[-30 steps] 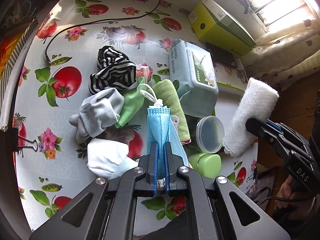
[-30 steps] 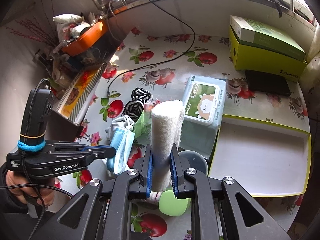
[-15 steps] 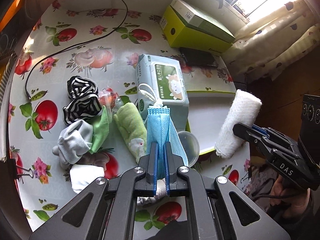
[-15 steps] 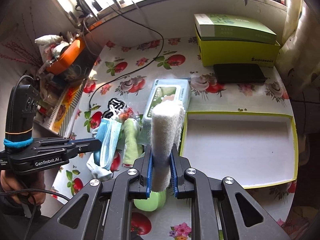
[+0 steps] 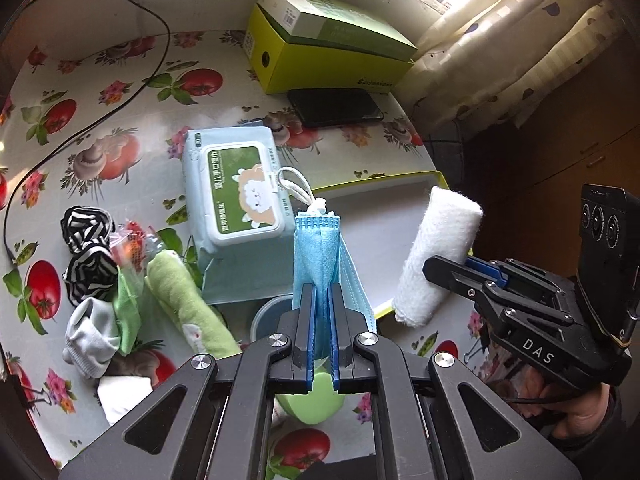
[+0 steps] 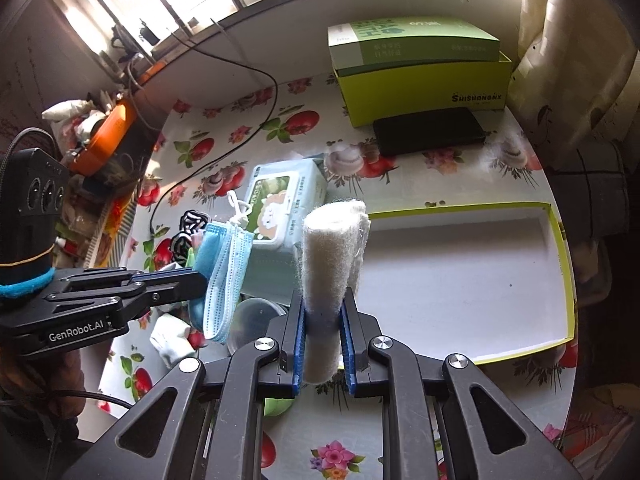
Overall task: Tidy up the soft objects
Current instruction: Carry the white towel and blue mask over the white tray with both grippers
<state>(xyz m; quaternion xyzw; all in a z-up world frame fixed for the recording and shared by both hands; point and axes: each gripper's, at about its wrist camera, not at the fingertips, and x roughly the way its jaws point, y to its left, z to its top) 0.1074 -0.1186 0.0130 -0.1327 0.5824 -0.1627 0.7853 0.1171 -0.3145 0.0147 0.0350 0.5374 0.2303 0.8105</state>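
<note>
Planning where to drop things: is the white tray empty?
Empty: the white tray shows only bare floor; the rolled towel is held above it.

Black left gripper [image 5: 320, 296] and right gripper [image 6: 323, 312] — blue pads, silver screws, white lettering.

Folded blue face mask [image 5: 316, 256], pinched upright, white ear loops on top, above the desk. White rolled towel [image 6: 330, 276], clamped upright, over the empty yellow-rimmed tray [image 6: 560, 264]. Striped socks [image 5: 86, 260], grey sock [image 5: 90, 334], green cloth roll [image 5: 188, 308] lie clustered on the desk.
</note>
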